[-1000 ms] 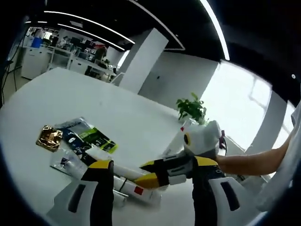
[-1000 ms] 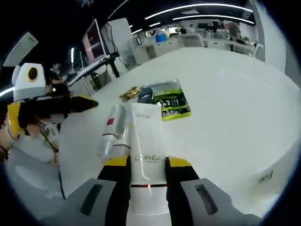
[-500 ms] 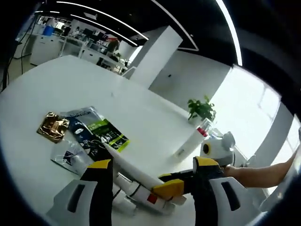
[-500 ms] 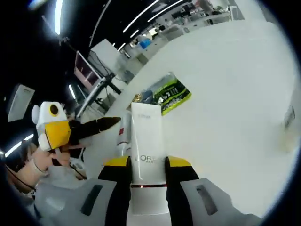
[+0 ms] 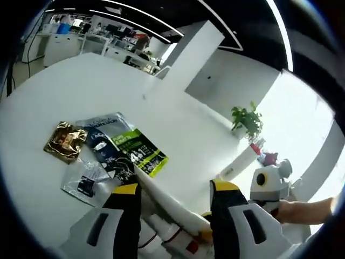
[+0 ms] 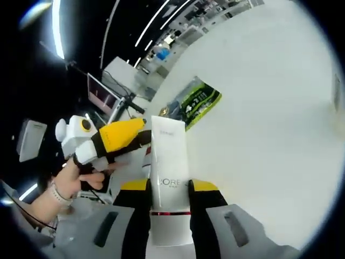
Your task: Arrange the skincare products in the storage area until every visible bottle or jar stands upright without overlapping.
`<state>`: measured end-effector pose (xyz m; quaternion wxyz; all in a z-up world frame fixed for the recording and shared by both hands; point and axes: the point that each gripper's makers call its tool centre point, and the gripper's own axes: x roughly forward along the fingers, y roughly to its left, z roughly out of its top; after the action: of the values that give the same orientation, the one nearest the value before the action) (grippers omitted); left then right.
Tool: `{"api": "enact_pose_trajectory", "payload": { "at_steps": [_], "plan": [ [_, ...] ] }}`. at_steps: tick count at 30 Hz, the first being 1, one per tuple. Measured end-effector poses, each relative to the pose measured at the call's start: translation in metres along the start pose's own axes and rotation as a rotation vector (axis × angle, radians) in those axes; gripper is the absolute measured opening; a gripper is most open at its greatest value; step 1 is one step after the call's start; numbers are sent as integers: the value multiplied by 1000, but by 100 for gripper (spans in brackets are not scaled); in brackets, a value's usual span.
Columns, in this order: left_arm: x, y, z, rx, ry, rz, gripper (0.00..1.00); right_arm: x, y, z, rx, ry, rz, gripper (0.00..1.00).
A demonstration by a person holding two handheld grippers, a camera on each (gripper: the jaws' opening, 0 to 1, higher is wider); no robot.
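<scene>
My right gripper [image 6: 168, 188] is shut on a white L'Oreal tube [image 6: 168, 162], held off the table with its flat end pointing away. The same tube [image 5: 167, 197] slants across the gap between the spread jaws of my open left gripper [image 5: 175, 189], which touch nothing. In the right gripper view the left gripper [image 6: 121, 136], held by a hand, points its yellow jaws at the tube's far end. More white tubes with red labels [image 5: 180, 243] lie on the table below. A tall white bottle with a red cap [image 5: 241, 161] stands further off.
Flat sachets lie on the white table [image 5: 81, 97]: a gold one [image 5: 66, 141], a dark one with a green panel [image 5: 129, 154] and a clear one [image 5: 86, 181]. The green sachet [image 6: 198, 102] shows past the tube. A potted plant [image 5: 247, 120] stands at the far edge.
The right gripper has tilted and kept hold of the tube. The left gripper has come closer, its jaws now beside the tube's far end. Both views have shifted with the hands.
</scene>
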<state>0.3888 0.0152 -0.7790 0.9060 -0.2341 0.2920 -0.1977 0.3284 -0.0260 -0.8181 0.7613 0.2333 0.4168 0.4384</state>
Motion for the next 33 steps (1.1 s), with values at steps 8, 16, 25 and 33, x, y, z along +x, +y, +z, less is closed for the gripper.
{"api": "enact_pose_trajectory", "payload": {
  "at_steps": [8, 16, 25, 33],
  "plan": [
    [12, 17, -7, 17, 81, 97, 35, -21, -2, 32, 124, -146, -13, 1],
    [17, 29, -16, 38, 114, 121, 24, -20, -4, 5, 77, -79, -8, 1],
    [10, 28, -14, 87, 133, 77, 31, -19, -17, 9, 100, -147, -57, 2],
    [-16, 15, -20, 427, 192, 47, 47, -18, -26, 10, 152, -186, -89, 10]
  ]
}}
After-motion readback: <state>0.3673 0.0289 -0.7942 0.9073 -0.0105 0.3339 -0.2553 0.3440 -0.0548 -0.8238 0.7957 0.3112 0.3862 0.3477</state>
